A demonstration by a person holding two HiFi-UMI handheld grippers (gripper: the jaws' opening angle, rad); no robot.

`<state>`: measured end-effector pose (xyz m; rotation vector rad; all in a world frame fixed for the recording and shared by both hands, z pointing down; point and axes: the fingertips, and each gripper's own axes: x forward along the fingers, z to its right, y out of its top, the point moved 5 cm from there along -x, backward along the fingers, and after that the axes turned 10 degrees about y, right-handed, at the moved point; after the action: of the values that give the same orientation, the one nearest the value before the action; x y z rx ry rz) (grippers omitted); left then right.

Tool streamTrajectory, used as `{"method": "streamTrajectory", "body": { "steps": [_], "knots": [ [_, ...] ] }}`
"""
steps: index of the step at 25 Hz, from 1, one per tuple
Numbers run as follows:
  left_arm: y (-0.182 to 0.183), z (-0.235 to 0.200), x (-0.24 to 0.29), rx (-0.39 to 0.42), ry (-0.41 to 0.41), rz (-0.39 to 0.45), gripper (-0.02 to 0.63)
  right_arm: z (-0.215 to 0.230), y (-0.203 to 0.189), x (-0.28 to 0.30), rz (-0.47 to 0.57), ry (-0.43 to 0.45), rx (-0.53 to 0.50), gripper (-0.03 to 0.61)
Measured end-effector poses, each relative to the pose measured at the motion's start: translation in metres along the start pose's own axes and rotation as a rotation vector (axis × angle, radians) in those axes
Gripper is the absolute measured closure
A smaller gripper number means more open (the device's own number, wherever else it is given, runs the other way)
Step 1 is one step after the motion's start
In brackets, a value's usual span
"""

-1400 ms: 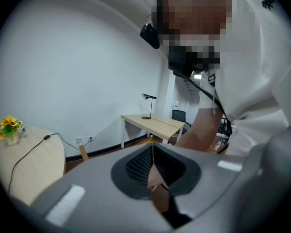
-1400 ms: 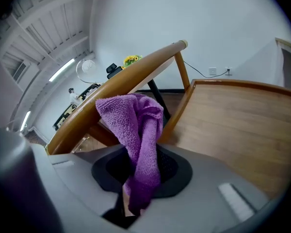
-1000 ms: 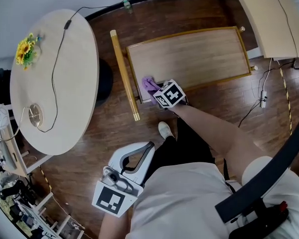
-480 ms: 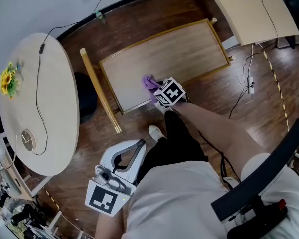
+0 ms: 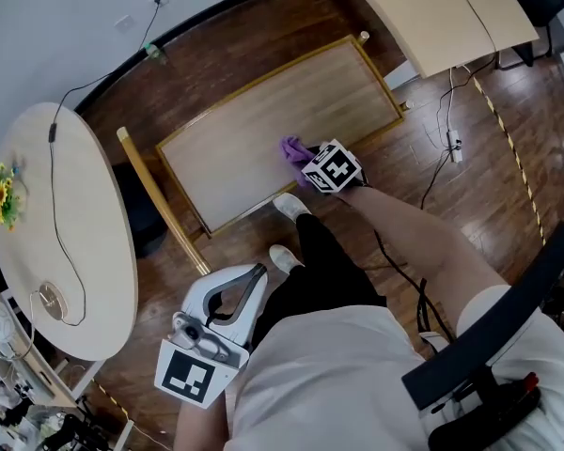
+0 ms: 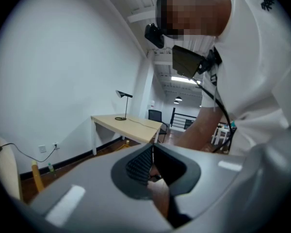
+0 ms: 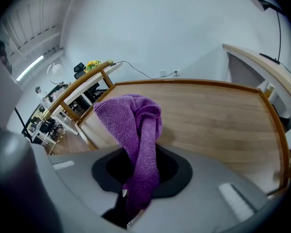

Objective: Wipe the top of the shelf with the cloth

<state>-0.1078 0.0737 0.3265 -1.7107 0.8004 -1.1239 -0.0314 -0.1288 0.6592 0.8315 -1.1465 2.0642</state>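
We hold the right gripper (image 5: 310, 158) over the near long edge of the shelf (image 5: 263, 120), its jaws closed on the purple cloth (image 5: 294, 147). In the right gripper view the knit runs up out of the dark throat between the jaws and ends in a folded bunch that lies on the wooden top. The cloth sits just inside the near edge, somewhat toward the right-hand end of the board. From there the bare wood stretches away to the left and out to the far long edge, with nothing standing on it. A raised golden rim (image 7: 273, 125) borders the top, and in the right gripper view it closes off the right end. A gold post (image 5: 160, 200) lies on the floor along the shelf's left end, just beside it. The round table (image 5: 103, 252) stands past that post, well apart from the cloth. A long table (image 5: 432, 7) juts in near the shelf's far right corner, and a cable (image 5: 448, 130) trails over the floor boards beside that end. Our shoes (image 5: 289, 205) stand against the near edge, just left of the right gripper. We keep the left gripper (image 5: 254, 278) low by our side, well apart from the shelf. In the left gripper view its jaws meet at the tips with nothing between them, and it points away across the room toward the wall (image 6: 63, 81).
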Motion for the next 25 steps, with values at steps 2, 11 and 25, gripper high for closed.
{"method": "streamTrajectory", "body": {
  "steps": [2, 11, 25],
  "knots": [
    [0.001, -0.001, 0.008, 0.004, -0.014, -0.003, 0.588, 0.014, -0.006, -0.011, 0.000, -0.019, 0.019, 0.500],
    [0.008, -0.003, 0.040, 0.003, -0.064, -0.017, 0.588, 0.080, -0.035, -0.066, 0.007, -0.104, 0.078, 0.500],
    [0.020, -0.013, 0.090, -0.005, -0.114, -0.031, 0.588, 0.170, -0.072, -0.148, -0.035, -0.265, 0.138, 0.500]
  ]
}}
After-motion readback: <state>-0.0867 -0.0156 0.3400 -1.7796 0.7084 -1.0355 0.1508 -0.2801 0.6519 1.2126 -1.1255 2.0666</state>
